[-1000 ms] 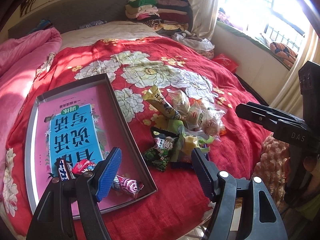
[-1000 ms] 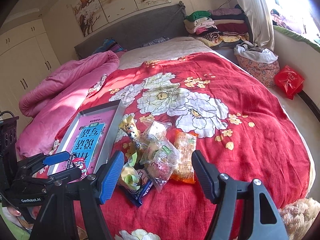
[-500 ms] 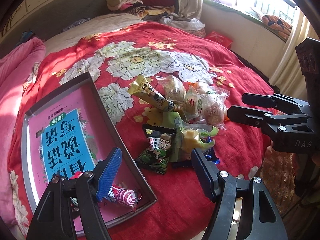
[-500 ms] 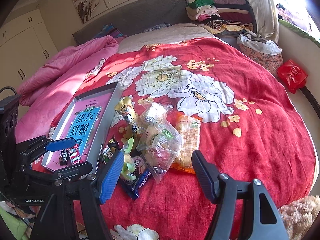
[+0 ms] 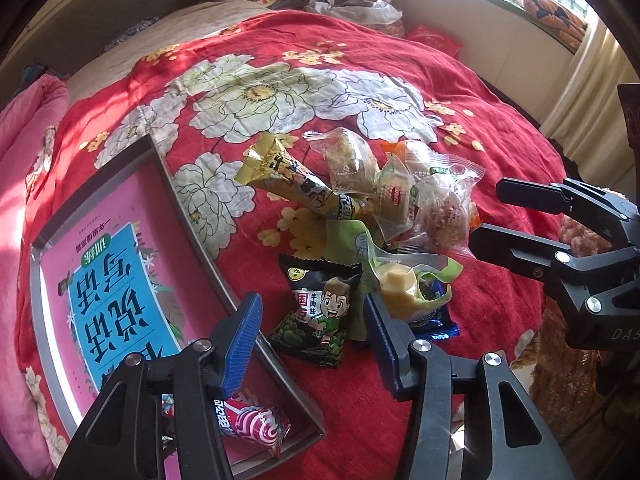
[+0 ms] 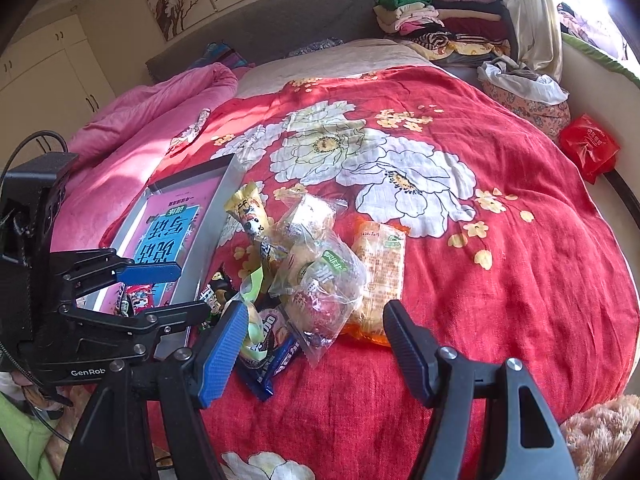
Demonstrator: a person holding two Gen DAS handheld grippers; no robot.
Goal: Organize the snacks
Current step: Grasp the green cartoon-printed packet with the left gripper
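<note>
In the left wrist view a black-and-green snack packet with a cartoon boy (image 5: 320, 316) lies on the red bedspread beside the grey tray (image 5: 192, 216). My left gripper (image 5: 312, 336) straddles this packet. Its jaws are closing, and the blue pads stand just clear of the packet's sides. A pink-and-red candy (image 5: 252, 424) lies in the tray's near corner. My right gripper (image 6: 316, 350) hangs open over the snack pile, with a clear bun bag (image 6: 320, 288), a blue biscuit packet (image 6: 272, 356) and an orange cracker pack (image 6: 380, 272) below it. It holds nothing.
The pile also holds a yellow cone packet (image 5: 288, 176) and a green jelly packet (image 5: 404, 288). A pink quilt (image 6: 152, 108) lies left of the tray. Folded clothes (image 6: 432, 20) are stacked by the headboard. A plush toy (image 6: 600, 432) sits at the bed's near right edge.
My left gripper has swung from over the tray to the black-and-green packet, dropped lower, and its jaws have narrowed. My right gripper has sunk slightly toward the pile.
</note>
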